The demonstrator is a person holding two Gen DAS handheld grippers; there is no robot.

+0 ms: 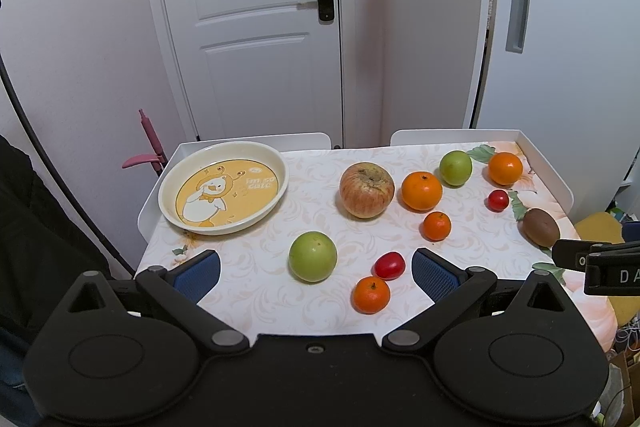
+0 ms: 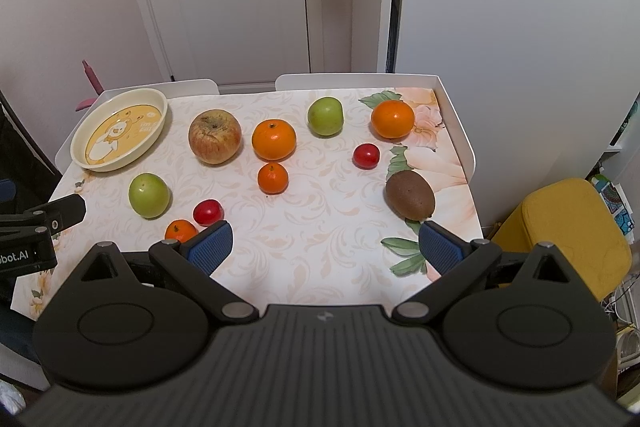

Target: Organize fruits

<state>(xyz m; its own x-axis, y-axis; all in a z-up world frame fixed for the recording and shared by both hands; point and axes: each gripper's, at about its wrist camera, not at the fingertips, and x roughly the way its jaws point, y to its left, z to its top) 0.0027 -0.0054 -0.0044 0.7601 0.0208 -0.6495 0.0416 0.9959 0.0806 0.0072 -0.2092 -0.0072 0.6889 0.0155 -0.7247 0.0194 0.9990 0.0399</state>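
Between the left tongs (image 1: 316, 273), spread wide with ribbed blue pads, sit a smooth green apple (image 1: 313, 256), glossy tomato (image 1: 389, 265) and dimpled mandarin (image 1: 371, 294). Just ahead of the right tongs (image 2: 326, 247), also agape, lies the fuzzy oval kiwi (image 2: 410, 195); round plate (image 1: 264, 153) far left on the desk (image 1: 320, 303).

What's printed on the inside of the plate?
A white cartoon duck on a yellow circle inside the cream plate; clearest in the left wrist view.

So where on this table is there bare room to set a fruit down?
Bare cloth lies between the plate and the big apple, and across the near middle, from the red tomato to the kiwi. The plate is empty. The far right is crowded around the orange.
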